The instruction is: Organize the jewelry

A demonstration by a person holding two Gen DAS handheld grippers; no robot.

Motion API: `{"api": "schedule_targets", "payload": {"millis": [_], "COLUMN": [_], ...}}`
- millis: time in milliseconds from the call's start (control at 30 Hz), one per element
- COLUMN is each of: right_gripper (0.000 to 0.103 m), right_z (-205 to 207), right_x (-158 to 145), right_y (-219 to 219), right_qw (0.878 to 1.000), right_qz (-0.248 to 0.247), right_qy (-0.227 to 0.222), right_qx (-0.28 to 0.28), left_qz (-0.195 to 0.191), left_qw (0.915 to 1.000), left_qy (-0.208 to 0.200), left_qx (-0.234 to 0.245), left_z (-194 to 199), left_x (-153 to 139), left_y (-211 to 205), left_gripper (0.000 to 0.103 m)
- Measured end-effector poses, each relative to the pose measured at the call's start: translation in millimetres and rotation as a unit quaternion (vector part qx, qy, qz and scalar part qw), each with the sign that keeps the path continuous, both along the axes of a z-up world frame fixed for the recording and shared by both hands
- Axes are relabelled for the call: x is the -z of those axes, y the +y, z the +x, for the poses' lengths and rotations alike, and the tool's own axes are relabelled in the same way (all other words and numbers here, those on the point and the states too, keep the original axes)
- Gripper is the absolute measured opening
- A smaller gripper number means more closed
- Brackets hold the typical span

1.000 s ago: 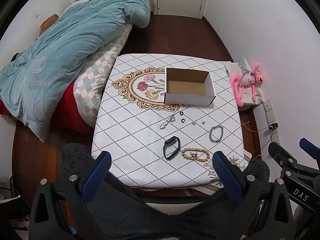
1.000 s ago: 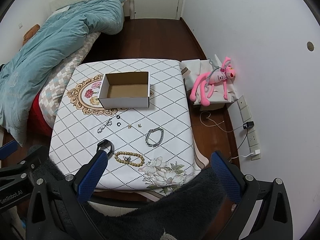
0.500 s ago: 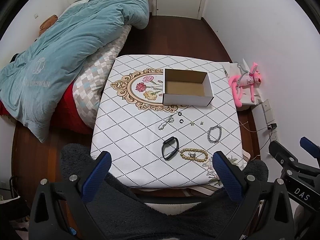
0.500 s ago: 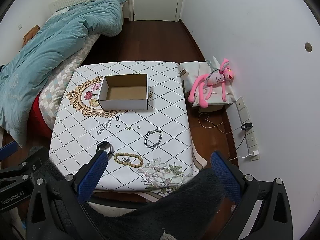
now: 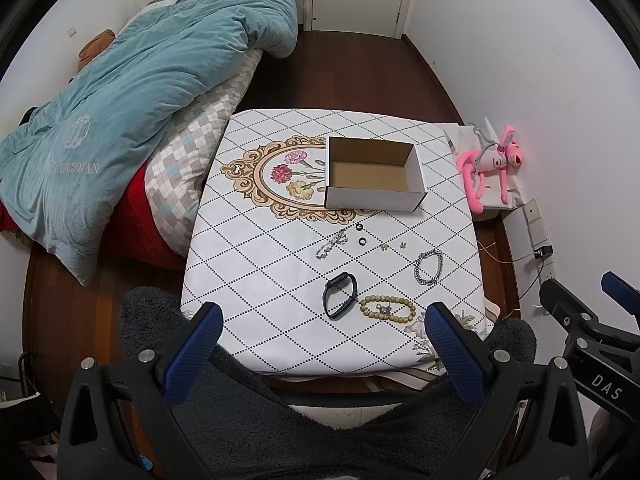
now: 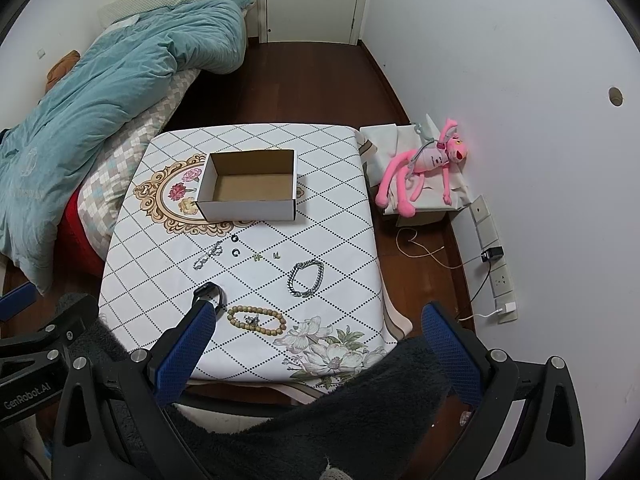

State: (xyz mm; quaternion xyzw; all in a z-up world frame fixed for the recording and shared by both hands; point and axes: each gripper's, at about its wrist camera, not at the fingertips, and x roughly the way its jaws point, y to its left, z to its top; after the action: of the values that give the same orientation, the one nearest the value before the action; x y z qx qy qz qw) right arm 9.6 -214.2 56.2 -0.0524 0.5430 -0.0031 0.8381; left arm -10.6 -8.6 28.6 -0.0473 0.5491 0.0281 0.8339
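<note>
An open white cardboard box (image 5: pixel 374 178) (image 6: pixel 250 186) stands empty on a diamond-patterned tablecloth (image 5: pixel 256 264). In front of it lie a black band (image 5: pixel 340 295), a wooden bead bracelet (image 5: pixel 386 309) (image 6: pixel 256 317), a silver chain bracelet (image 5: pixel 429 267) (image 6: pixel 306 279), a thin silver chain (image 5: pixel 331 243) (image 6: pixel 208 254), two small black rings (image 5: pixel 361 234) and two tiny earrings (image 5: pixel 393 246). My left gripper (image 5: pixel 320 356) is open and empty, high above the table's near edge. My right gripper (image 6: pixel 316 352) is open and empty, above the near right corner.
A bed with a teal duvet (image 5: pixel 132 112) stands left of the table. A pink plush toy (image 6: pixel 424 164) lies on a box by the right wall. Wall sockets and cables (image 6: pixel 494 256) are at the right. Dark wood floor (image 5: pixel 352 76) lies beyond the table.
Both grippers have pulled back and up from the table, so the table and jewelry look smaller. Nothing on the table has moved. Both grippers stay open.
</note>
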Motion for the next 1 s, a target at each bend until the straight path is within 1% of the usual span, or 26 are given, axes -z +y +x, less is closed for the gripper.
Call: {"api": "schedule_targets", "payload": {"millis": [500,667,767,833,933,1000], "right_gripper": [0.103,0.103,0.103,0.103,0.103,0.103], "right_z": [3.3,5.0,13.6,22.8,39.1,49.8], "right_x": [-1.8,1.9,15.6,30.5,60.3,86.2], "right_y": [-4.3,-5.6,-7.8,-10.9,-14.3,-15.1], "right_qw": [1.000,1.000,1.000,1.000,0.999,0.998], "right_qz": [0.001,0.003,0.010,0.014,0.012,0.009], "right_qy": [0.000,0.000,0.006,0.018,0.041,0.062], "right_qx": [0.000,0.006,0.016,0.020,0.029,0.032], "left_qz": [-0.002,-0.002,0.005,0.018,0.039,0.052], "left_qw": [1.0000,1.0000,1.0000,0.9998,0.9991,0.9984], "left_qy": [0.002,-0.001,-0.002,-0.005,-0.002,0.004], "left_qx": [0.000,-0.002,-0.004,-0.010,-0.019,-0.021], "left_z": [0.1,3.4,15.6,26.1,42.5,53.2], "left_x": [-0.2,4.6,17.7,29.6,54.0,76.0], "left_y": [-2.0,-0.2,3.7,6.8,14.5,17.7], "left_gripper": [0.103,0.103,0.103,0.103,0.103,0.103]}}
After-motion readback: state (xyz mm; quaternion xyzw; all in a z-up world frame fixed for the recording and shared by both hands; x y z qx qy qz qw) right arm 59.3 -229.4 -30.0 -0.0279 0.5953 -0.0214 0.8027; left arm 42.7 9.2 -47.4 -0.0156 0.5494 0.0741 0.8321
